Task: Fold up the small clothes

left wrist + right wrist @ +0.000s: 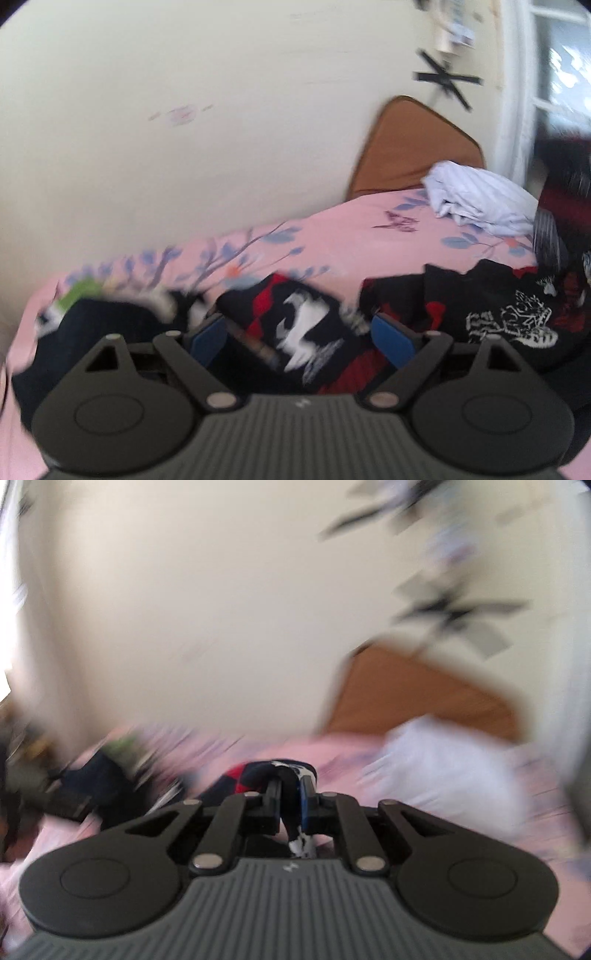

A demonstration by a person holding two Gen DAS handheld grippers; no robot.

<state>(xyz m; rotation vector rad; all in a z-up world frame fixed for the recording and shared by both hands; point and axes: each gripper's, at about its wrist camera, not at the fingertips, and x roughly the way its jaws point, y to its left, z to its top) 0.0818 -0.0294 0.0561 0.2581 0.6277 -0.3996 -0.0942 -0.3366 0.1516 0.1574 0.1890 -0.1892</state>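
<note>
a bed with a pink sheet printed in blue leaves carries the lot. a crumpled white cloth lies at its far right by a brown pillow, black-and-red printed clothes lie nearer, and a dark garment lies at the left.

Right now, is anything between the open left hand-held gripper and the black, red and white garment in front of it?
Nothing visible. The left hand-held gripper stands open right over the black, red and white garment, with only that cloth between its blue pads. The black printed shirt lies off to the right on the pink bedsheet, clear of the path.
</note>
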